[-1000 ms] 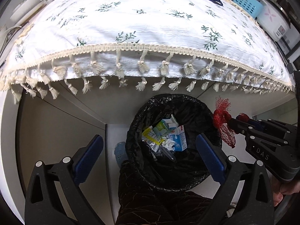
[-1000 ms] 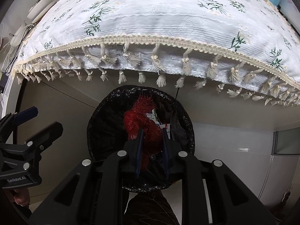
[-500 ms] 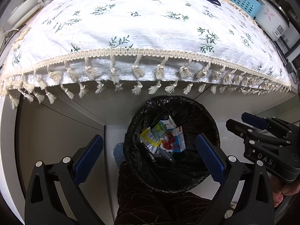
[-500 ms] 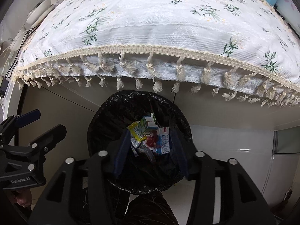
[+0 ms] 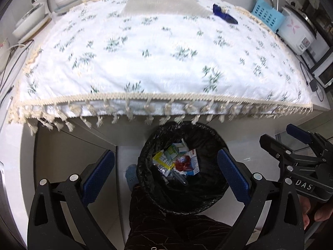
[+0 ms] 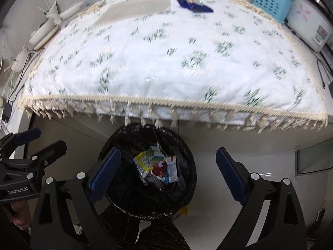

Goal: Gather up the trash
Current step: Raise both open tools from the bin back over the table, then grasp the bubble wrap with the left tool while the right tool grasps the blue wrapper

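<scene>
Black-lined bin [image 6: 188, 179] holds cartons [image 6: 171, 167], wrappers [image 6: 142, 162], red netting [image 6: 159, 170].

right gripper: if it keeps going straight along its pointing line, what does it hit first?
Probably the trash in the black-lined bin: the red mesh net and cartons lie between the open, empty right gripper jaws in its own view. Nothing shows in between, though depth is hard to judge.

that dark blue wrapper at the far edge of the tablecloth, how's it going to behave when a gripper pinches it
The dark blue wrapper lies flat and creased on the tablecloth, so it is probably thin, floppy and very light. Its surface looks glossy, so it may slip between the pads. Lying so flat, it may be hard to get a finger under, and the cloth might bunch instead.
</scene>
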